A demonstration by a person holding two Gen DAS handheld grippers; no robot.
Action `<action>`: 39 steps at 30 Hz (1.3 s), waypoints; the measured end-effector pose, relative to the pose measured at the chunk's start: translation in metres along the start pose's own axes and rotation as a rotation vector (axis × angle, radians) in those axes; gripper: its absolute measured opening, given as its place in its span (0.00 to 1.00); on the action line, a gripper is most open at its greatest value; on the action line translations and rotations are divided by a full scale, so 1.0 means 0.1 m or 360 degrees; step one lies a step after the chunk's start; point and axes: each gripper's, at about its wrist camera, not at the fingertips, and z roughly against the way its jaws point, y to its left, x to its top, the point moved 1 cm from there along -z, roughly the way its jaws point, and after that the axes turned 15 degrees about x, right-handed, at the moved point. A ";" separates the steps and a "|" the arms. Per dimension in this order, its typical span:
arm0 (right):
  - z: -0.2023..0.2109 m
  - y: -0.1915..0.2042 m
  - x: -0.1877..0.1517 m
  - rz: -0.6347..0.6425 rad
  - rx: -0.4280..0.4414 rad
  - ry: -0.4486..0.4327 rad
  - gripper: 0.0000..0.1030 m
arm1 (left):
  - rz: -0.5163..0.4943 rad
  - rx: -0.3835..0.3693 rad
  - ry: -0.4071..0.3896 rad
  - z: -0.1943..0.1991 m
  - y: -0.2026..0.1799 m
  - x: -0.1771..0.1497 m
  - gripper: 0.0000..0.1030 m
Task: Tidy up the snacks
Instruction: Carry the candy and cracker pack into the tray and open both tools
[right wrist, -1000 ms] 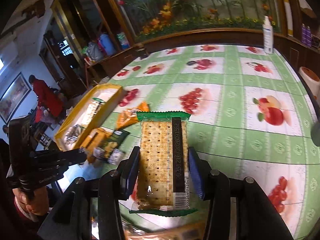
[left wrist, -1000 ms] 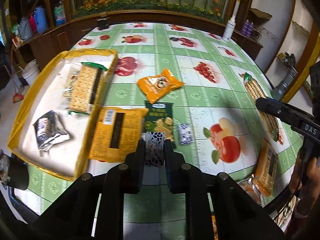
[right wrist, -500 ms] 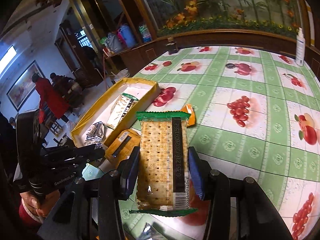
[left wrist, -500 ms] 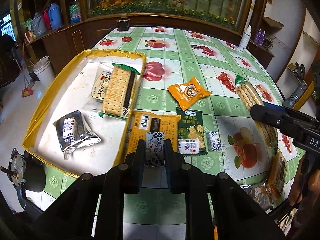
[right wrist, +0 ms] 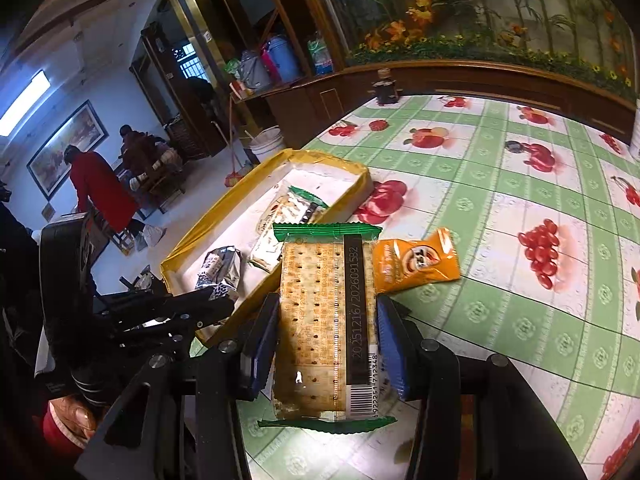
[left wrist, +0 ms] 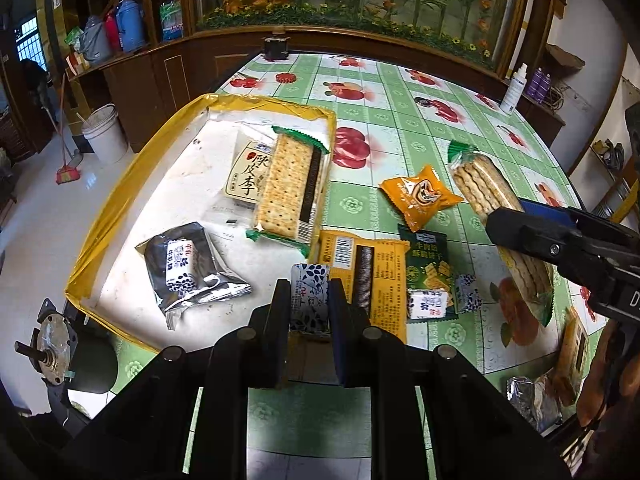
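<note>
My left gripper [left wrist: 309, 292] is shut on a small white-and-blue patterned candy [left wrist: 309, 300], held over the near right corner of the yellow-rimmed tray [left wrist: 120, 184]. The tray holds a cracker pack [left wrist: 290, 188], a white plum packet [left wrist: 248, 176] and a silver wrapper [left wrist: 188, 268]. My right gripper [right wrist: 328, 336] is shut on a green-ended cracker pack [right wrist: 328, 320], raised beside the tray [right wrist: 344, 168]. An orange snack bag [left wrist: 418, 196] [right wrist: 414, 260], a yellow pack [left wrist: 364, 276], a dark green packet [left wrist: 428, 268] and loose candies [left wrist: 426, 304] lie on the table.
The table has a green fruit-print cloth [left wrist: 400, 120]. More snack packs lie at its right edge [left wrist: 568, 356]. A white bottle [left wrist: 514, 88] stands at the far right. A dark jar [left wrist: 276, 46] stands at the far edge. A bucket [left wrist: 106, 134] stands on the floor at left.
Both grippers have moved left toward the tray, each still holding its snack. The tray now looks larger and nearer in both views.
</note>
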 end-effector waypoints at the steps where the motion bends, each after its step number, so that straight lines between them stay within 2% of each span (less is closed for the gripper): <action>1: -0.04 0.02 0.02 0.0004 0.0004 0.0007 0.46 | 0.0003 -0.0002 0.0002 -0.01 0.02 0.01 0.15; 11: -0.49 0.12 0.26 0.0007 0.0042 0.0072 0.46 | 0.0013 -0.0023 0.0021 -0.15 0.21 0.09 0.15; 23: -1.14 0.03 0.67 -0.0068 0.0043 0.0098 0.46 | 0.0158 -0.0049 0.0116 -0.46 0.59 0.30 0.15; 31: -1.54 0.17 0.93 -0.0069 0.0193 0.0137 0.46 | 0.0197 -0.0004 0.0123 -0.58 0.72 0.39 0.15; 39: -1.97 0.08 1.16 -0.0093 0.0123 0.0139 0.46 | 0.0257 0.0013 0.0197 -0.82 0.83 0.55 0.15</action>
